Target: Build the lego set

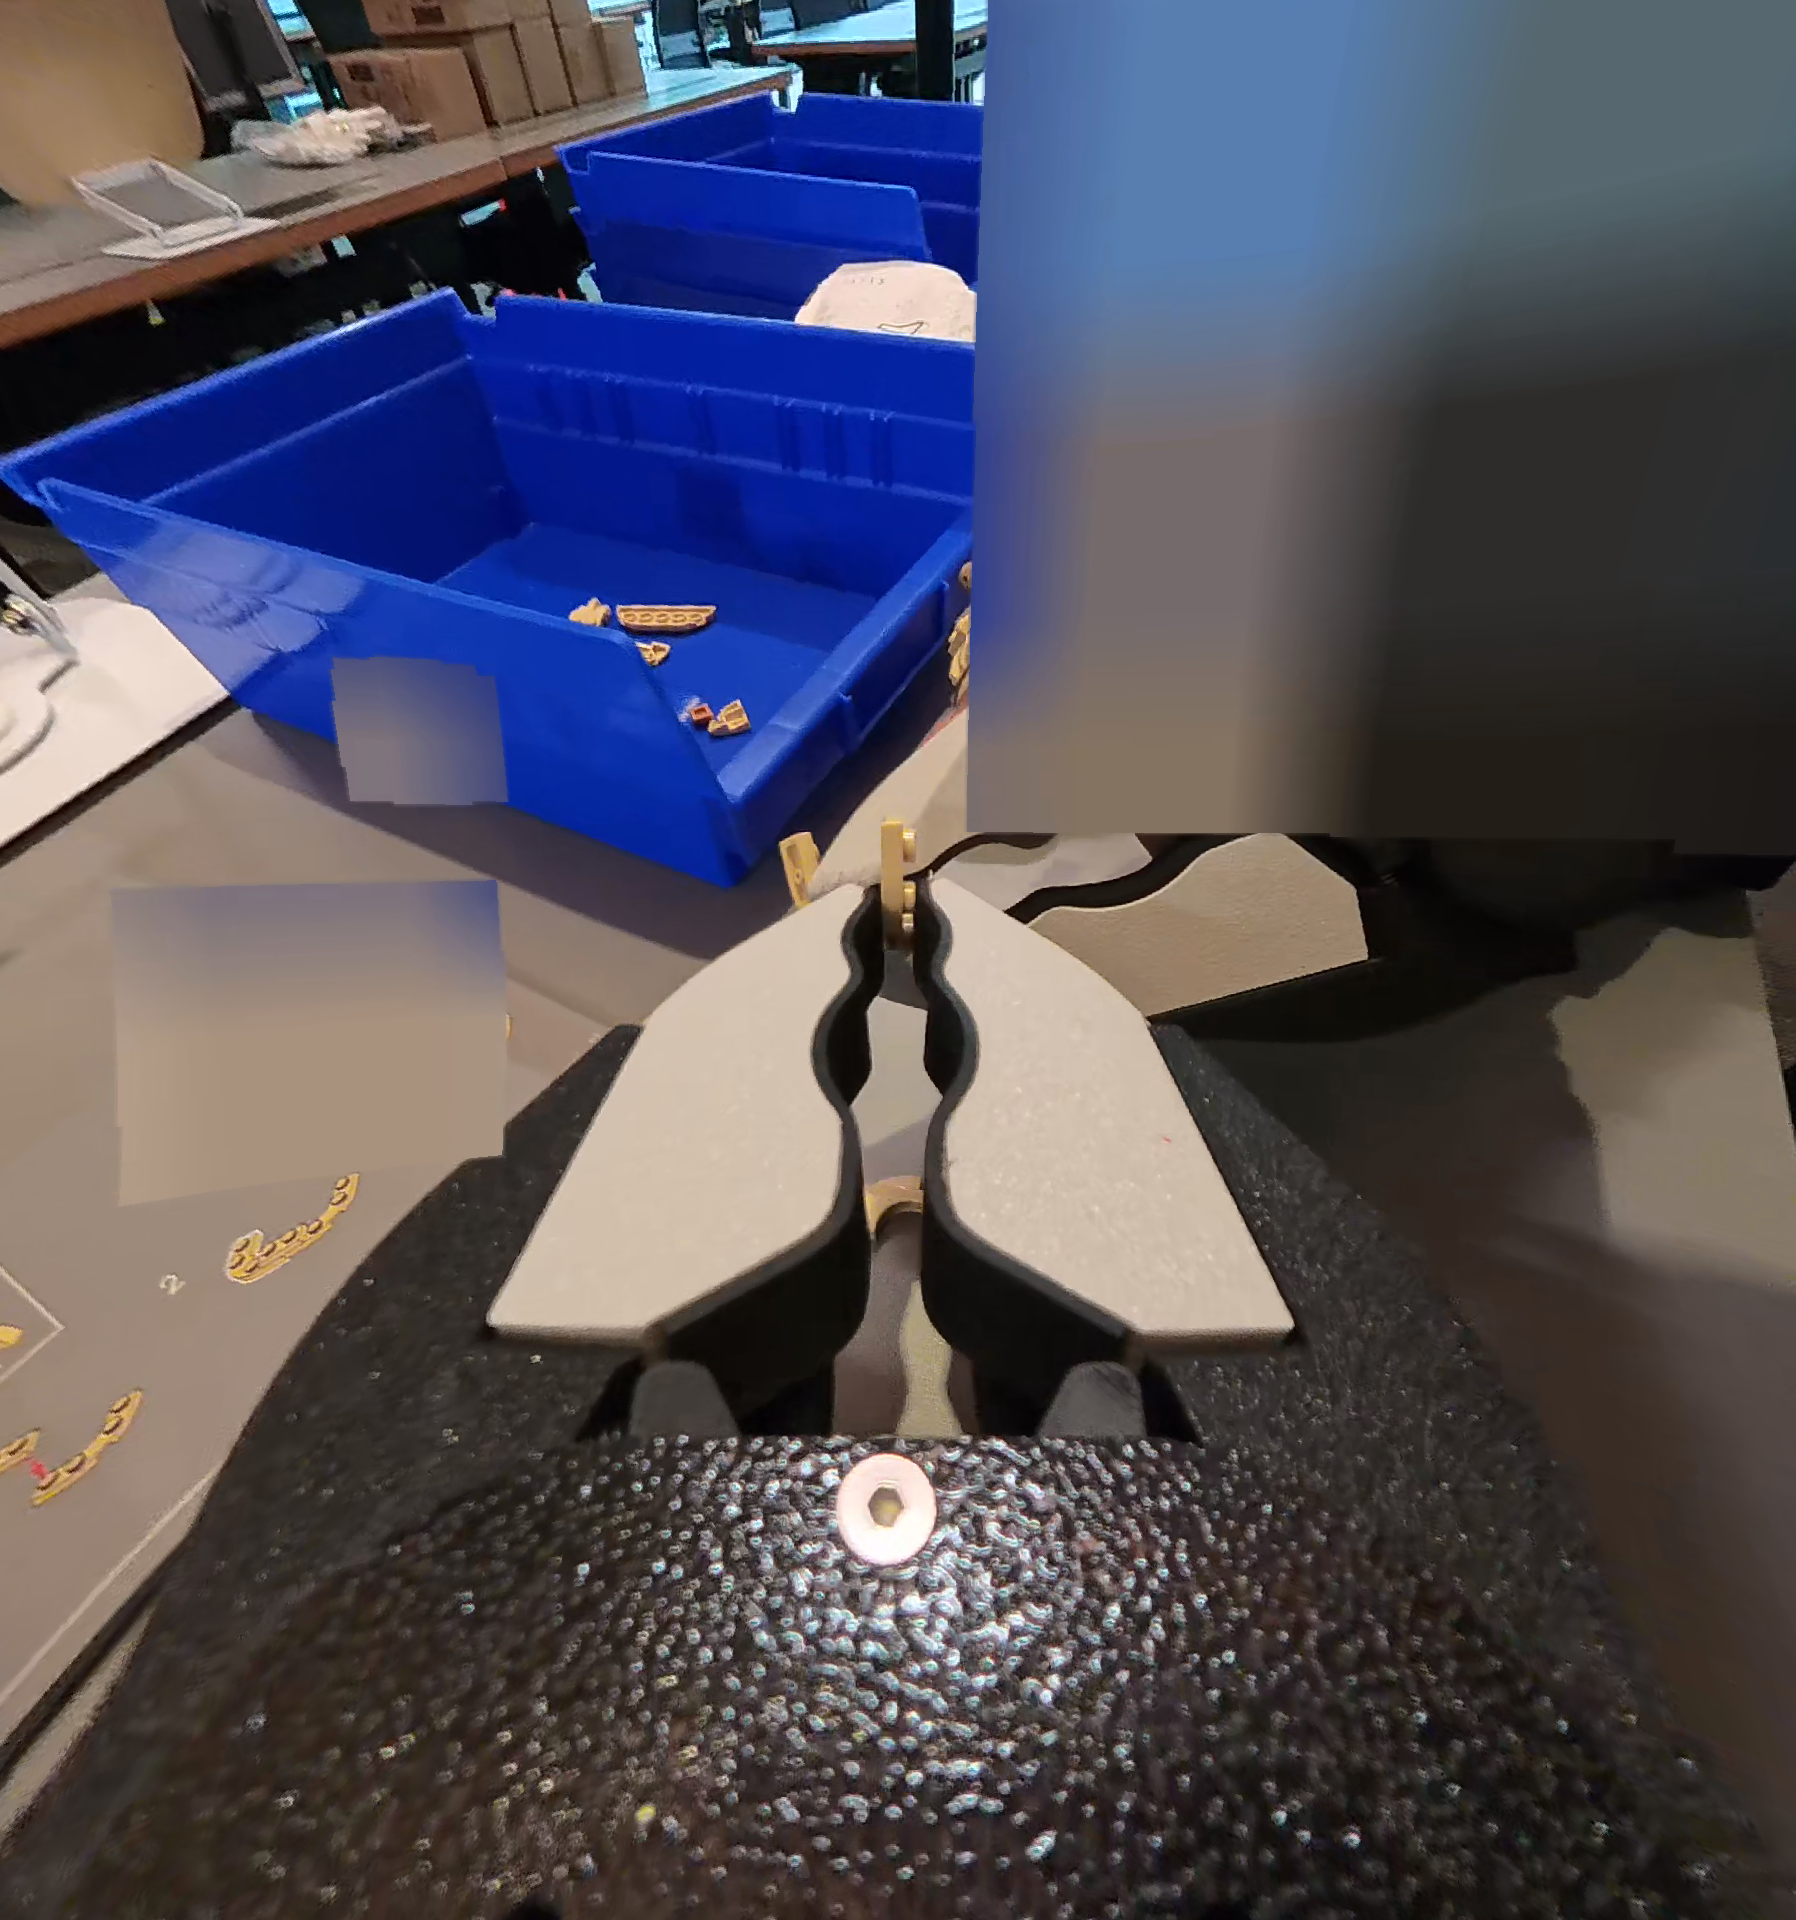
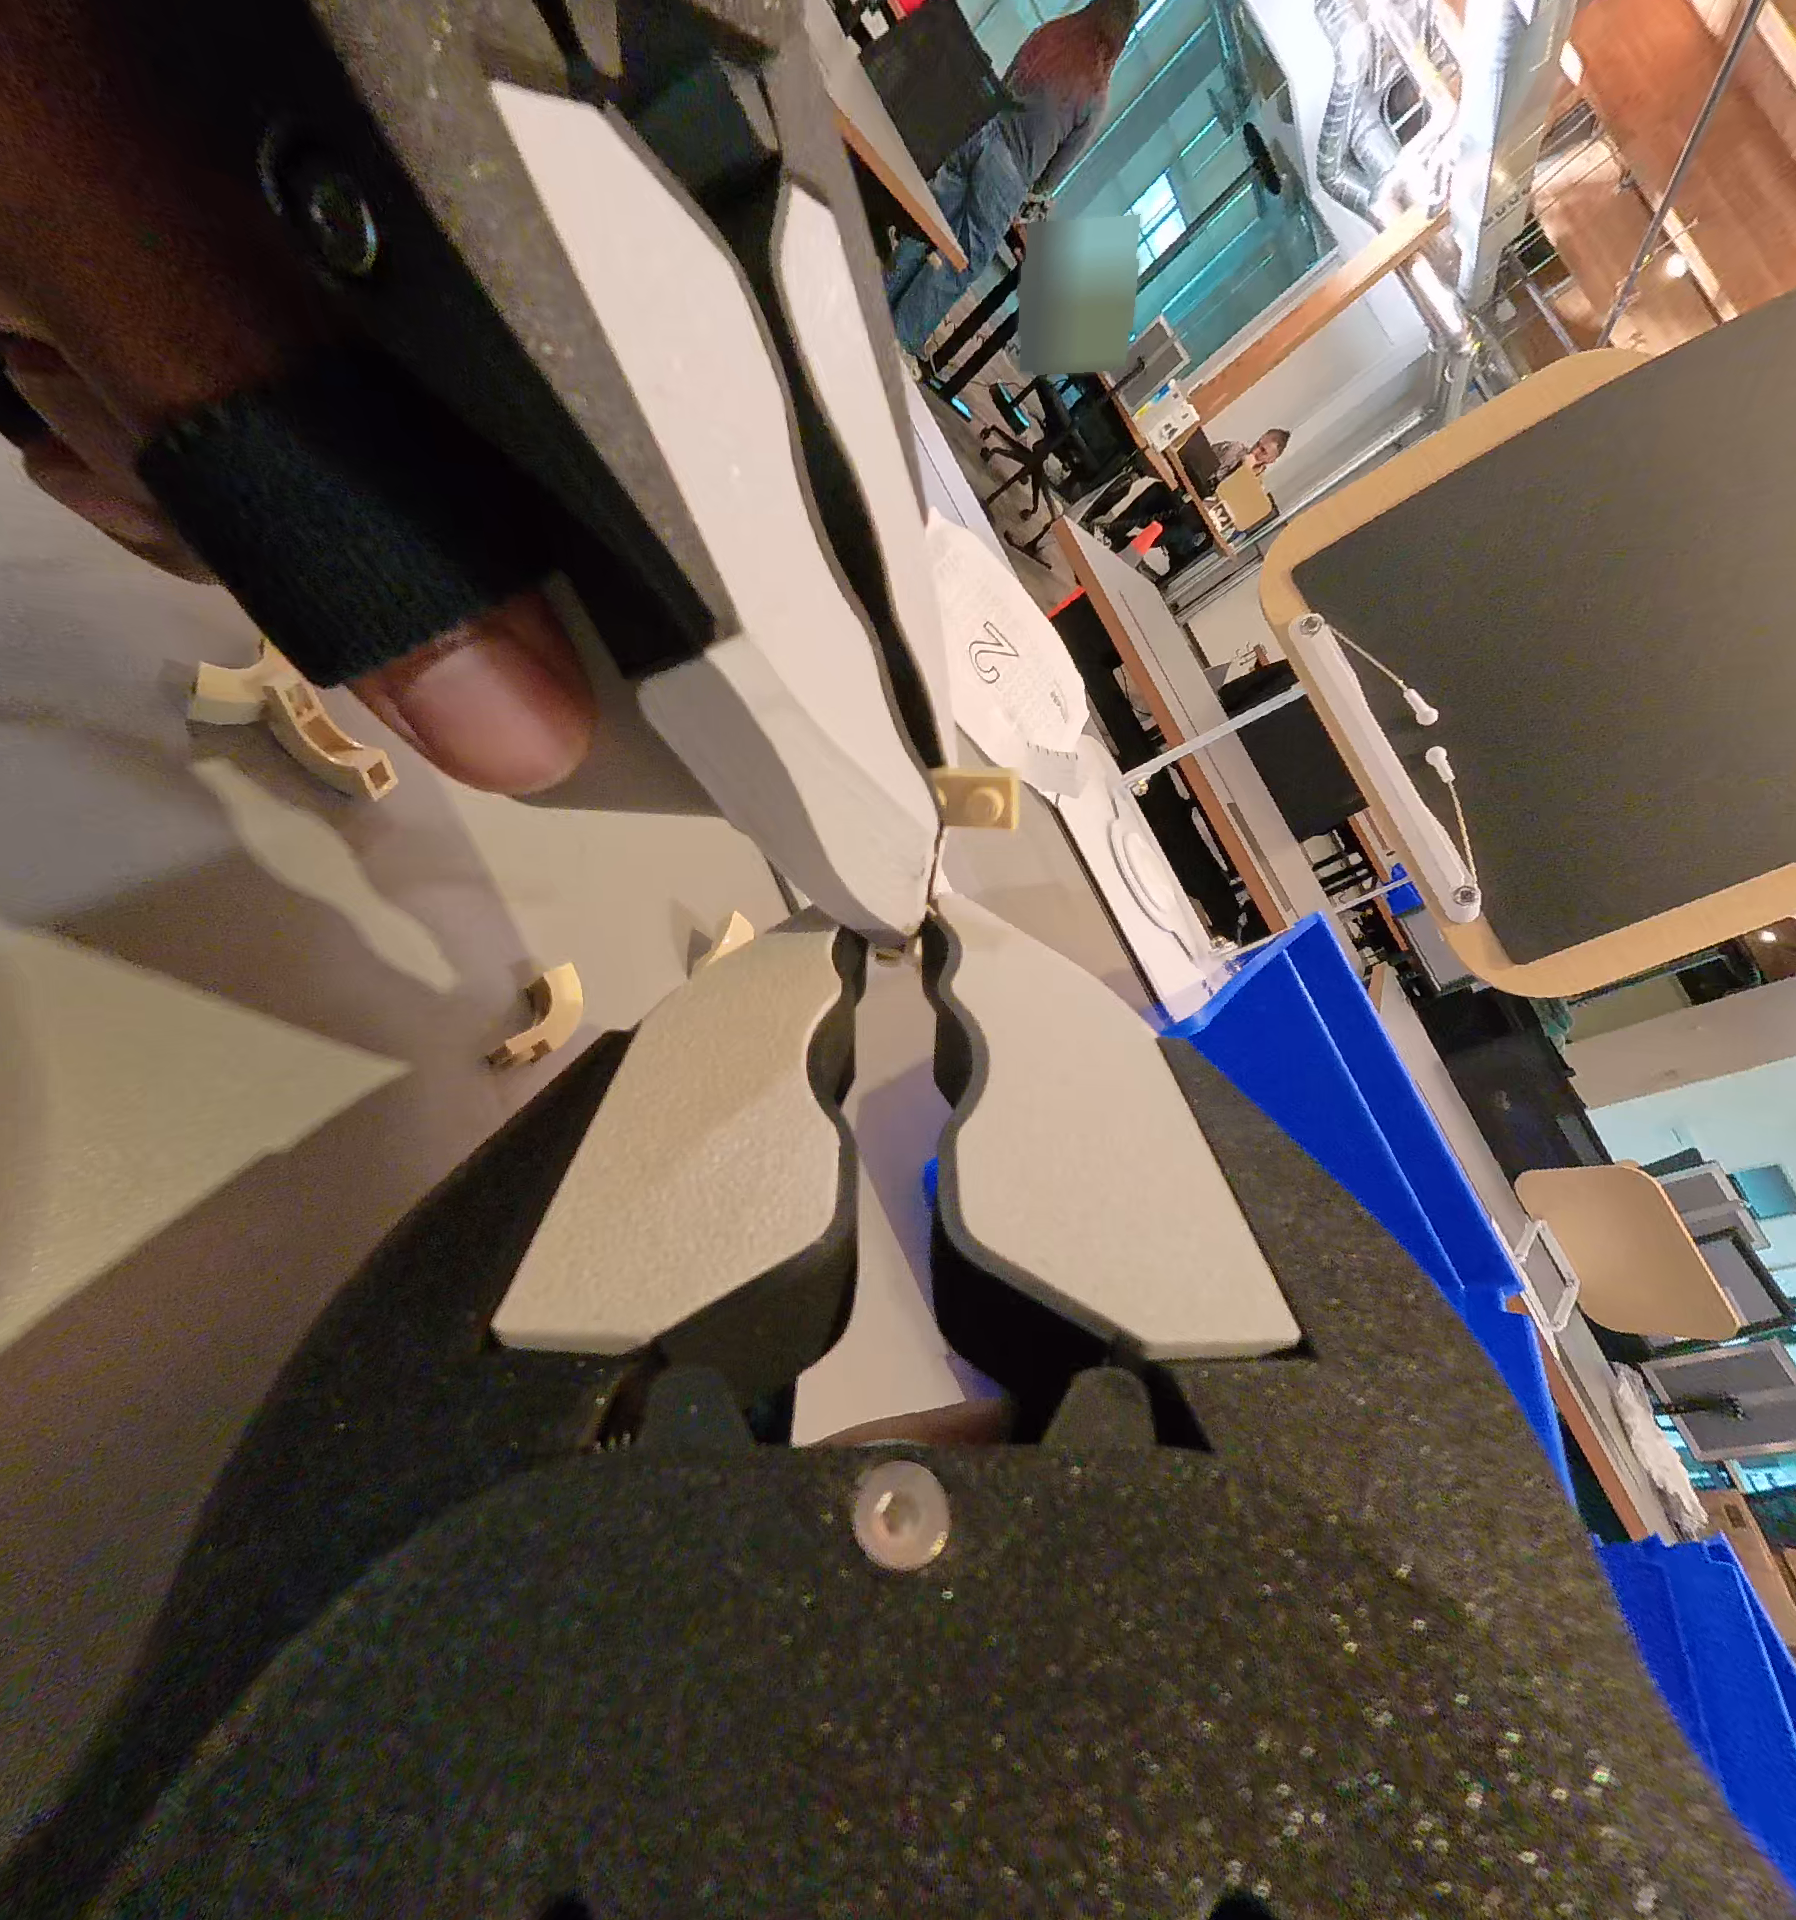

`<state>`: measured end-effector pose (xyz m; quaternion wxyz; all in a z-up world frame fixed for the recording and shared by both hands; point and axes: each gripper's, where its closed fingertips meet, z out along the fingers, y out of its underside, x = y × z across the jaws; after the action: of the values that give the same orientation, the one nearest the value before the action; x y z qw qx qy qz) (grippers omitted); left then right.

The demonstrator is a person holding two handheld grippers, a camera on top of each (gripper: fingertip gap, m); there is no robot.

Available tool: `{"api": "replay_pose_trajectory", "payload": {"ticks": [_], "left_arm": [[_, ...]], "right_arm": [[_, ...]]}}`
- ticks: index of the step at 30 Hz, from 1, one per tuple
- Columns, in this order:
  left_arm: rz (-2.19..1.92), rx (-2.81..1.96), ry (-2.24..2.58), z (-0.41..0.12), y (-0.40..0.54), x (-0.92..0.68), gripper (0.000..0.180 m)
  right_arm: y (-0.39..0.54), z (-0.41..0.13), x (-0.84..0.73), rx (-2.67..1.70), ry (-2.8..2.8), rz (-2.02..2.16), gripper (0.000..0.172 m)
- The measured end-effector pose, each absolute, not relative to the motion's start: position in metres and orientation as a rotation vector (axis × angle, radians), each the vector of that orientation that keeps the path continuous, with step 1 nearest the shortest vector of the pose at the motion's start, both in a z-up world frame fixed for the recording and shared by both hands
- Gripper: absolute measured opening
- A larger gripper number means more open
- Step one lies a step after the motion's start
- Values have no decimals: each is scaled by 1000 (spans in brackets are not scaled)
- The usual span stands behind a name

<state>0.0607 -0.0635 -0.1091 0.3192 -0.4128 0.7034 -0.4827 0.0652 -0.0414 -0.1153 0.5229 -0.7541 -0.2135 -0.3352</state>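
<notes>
My left hand-held gripper (image 1: pixel 899 914) pinches a tan studded plate (image 1: pixel 896 883) just before the blue bin (image 1: pixel 603 727). My right hand-held gripper (image 2: pixel 899 940), jaws narrow, meets that plate's lower end; whether it grips I cannot tell.

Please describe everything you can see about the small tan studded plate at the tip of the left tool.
The tan plate is a thin, narrow piece of what looks like plastic, with round studs along one face. It stands upright, on edge, clamped between the grey fingers of the left tool. Its upper end sticks out above them. It is lifted off the grey table.

An open workshop-office: long desks (image 1: pixel 198 239), blue parts bins (image 1: pixel 561 499), stacked cartons (image 1: pixel 478 62).
</notes>
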Motion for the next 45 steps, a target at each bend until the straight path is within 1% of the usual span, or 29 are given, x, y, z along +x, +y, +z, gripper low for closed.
{"api": "replay_pose_trajectory", "payload": {"ticks": [7,11,15,21,24,33,37,39,42,45], "left_arm": [[-1317,-1086,1843,-109,-62,60,5],[-1384,-1119,1836,-109,-61,60,5],[-1456,-1167,1822,-111,-57,61,5],[-1513,-1255,1825,-116,-45,63,5],[-1546,-1327,1846,-124,-39,64,5],[-1582,-1412,1801,-129,-22,68,4],[-1617,-1417,1795,-128,-23,68,4],[-1672,-1421,1783,-126,-25,67,4],[-1736,-1387,1799,-124,-28,65,4],[-1650,-1309,1862,-129,-27,64,4]], "right_arm": [[-40,-115,64,-1789,-502,-774,10],[-40,-114,67,-1791,-482,-761,17],[-40,-116,71,-1808,-465,-745,17],[-42,-134,75,-1942,-452,-556,19],[-46,-151,85,-2069,-410,-443,18],[-55,-192,99,-2317,-314,-341,18],[-51,-196,99,-2332,-264,-272,14],[-50,-197,102,-2347,-232,-254,9],[-48,-198,103,-2356,-219,-241,8],[-48,-198,100,-2356,-195,-195,8]]}}
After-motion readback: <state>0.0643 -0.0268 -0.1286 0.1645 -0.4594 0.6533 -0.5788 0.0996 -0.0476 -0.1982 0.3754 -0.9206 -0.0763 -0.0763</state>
